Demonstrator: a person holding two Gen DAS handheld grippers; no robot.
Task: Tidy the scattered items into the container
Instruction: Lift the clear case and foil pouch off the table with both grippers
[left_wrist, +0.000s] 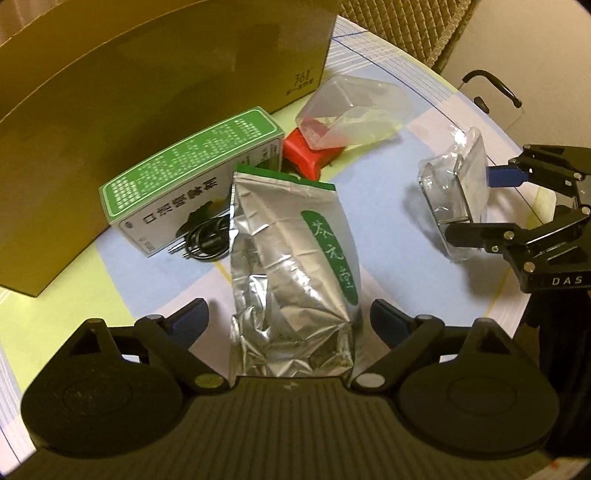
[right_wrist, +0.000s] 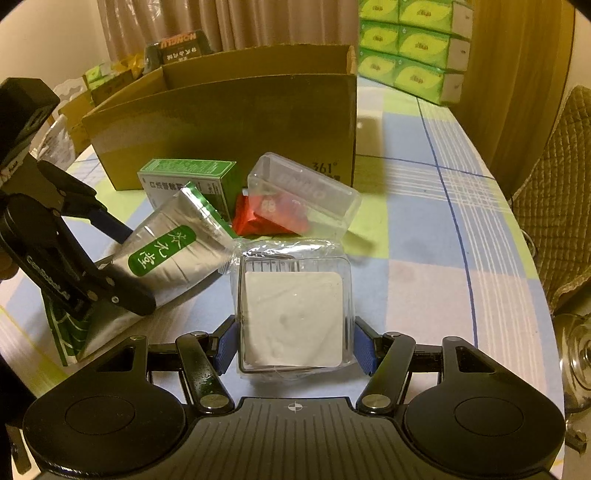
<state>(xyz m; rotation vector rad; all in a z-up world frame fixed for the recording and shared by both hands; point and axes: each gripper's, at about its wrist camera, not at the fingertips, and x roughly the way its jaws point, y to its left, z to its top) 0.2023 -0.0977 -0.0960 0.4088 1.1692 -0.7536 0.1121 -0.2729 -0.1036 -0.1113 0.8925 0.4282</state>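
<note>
1. The left gripper (left_wrist: 290, 323) is seen with its jaws spread wide; a silver pouch (left_wrist: 291, 273) stands between them, and a gap is seen on each side, so the pouch is not pressed.
2. The right gripper (right_wrist: 295, 345) is closed on a clear packet (right_wrist: 293, 317) with a white square inside; the blue pads touch its two sides.
3. Beyond the pouch, a green and white box (left_wrist: 184, 177) is seen, with a small black cable (left_wrist: 203, 240) lying against it.
4. To the right of this box, a red object (left_wrist: 306, 155) is placed under a clear plastic case (left_wrist: 354, 110).
5. Behind all of them, a cardboard box (right_wrist: 229, 125) stands on the checked tablecloth (right_wrist: 424, 236).
</note>
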